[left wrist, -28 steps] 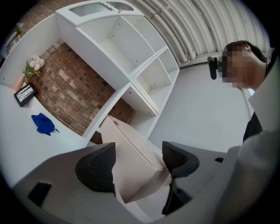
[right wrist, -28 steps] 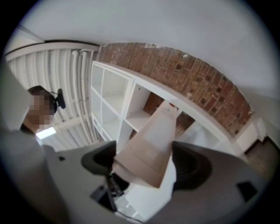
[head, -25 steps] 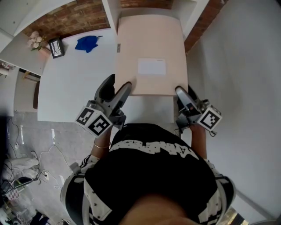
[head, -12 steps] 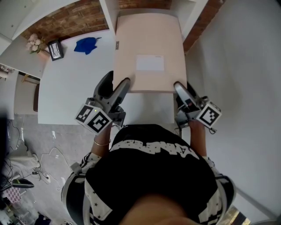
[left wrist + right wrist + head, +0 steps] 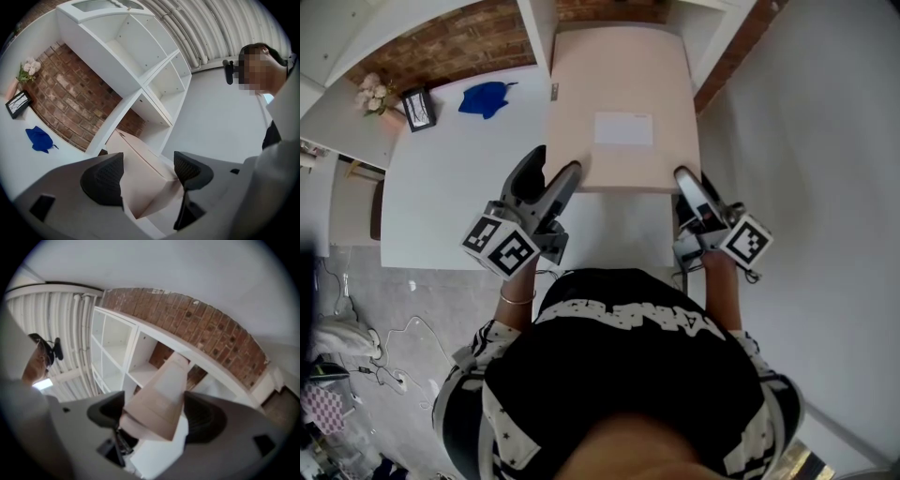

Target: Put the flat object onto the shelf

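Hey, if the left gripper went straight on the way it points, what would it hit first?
The left gripper has the cardboard box clamped in its jaws, so that travels along. Beyond it, the white shelf comes first, probably its lower open compartment, though depth is unclear.

The flat box (image 5: 623,103) runs lengthwise over the right part of the table (image 5: 459,187), its far end at the shelf (image 5: 534,19) that stands along the table's far edge, between two of the shelf's uprights. Its near end lies short of the table's near edge. Your left gripper (image 5: 551,176) is at the box's near left corner and your right gripper (image 5: 689,187) at its near right corner, each corner between that gripper's jaws. Toward the table's far left corner sit a cloth (image 5: 486,97), then a picture frame (image 5: 419,106) to its left, then flowers (image 5: 375,89) just beside the frame, at the left edge
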The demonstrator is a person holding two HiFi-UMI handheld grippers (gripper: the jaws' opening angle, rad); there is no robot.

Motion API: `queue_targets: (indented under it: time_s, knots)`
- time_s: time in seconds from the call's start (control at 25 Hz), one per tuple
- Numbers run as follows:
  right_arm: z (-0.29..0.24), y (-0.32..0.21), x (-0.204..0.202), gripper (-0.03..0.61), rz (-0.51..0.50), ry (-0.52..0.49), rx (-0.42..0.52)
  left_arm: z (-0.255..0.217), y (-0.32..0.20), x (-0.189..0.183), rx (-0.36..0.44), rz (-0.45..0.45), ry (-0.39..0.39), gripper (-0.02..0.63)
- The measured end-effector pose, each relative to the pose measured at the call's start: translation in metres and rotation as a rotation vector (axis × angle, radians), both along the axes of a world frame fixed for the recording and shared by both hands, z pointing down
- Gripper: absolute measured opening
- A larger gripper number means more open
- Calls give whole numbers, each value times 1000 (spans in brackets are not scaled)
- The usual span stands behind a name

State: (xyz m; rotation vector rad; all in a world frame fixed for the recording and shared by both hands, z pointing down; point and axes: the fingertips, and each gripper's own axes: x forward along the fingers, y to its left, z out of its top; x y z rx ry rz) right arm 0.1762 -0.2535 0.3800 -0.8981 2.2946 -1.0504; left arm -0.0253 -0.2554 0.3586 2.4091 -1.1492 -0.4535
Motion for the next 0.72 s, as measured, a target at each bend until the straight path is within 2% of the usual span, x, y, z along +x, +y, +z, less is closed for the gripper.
queue_targets:
  time_s: [0.28,0.72]
  knots:
    - [0,-4,4,380,27,-2,-11,-2,11,5,38,30,-60,360]
    - [2,-15,6,380,58,27,-20,0,21,11,60,47,-102,360]
